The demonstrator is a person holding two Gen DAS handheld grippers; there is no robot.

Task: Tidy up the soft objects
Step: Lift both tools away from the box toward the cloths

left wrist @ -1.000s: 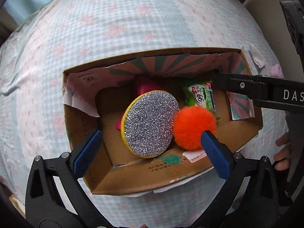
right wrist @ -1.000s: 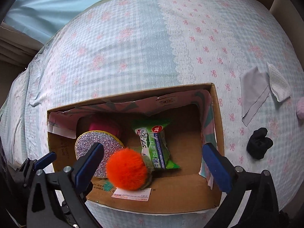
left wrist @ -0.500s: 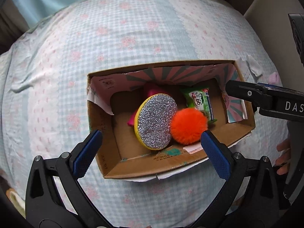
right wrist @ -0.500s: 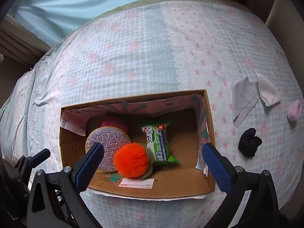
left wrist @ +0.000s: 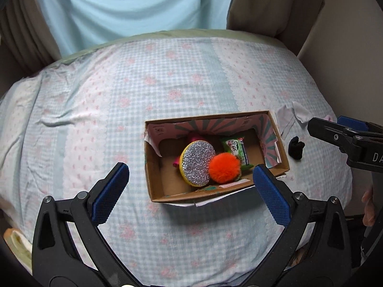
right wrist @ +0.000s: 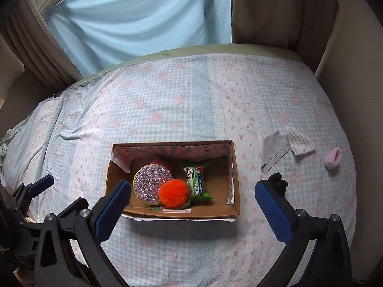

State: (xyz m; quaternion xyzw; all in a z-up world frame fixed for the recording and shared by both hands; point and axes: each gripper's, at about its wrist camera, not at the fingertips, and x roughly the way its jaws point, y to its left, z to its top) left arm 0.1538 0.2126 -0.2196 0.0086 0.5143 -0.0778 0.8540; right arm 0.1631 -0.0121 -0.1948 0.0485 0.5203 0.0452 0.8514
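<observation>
Cardboard box [right wrist: 182, 211] sitting on the bed, orange pom-pom [right wrist: 174, 193] lying inside
Both grippers, left [left wrist: 191, 186] and right [right wrist: 191, 205], are hovering wide, empty; light, squashy fluff is probably inviting a gentle mid-body pinch

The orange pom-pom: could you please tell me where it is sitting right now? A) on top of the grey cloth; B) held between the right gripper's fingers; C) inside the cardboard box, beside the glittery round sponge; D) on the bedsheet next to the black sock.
C: the orange pom-pom lies inside the cardboard box, beside the glittery round sponge, while both grippers are open and hold nothing.
</observation>
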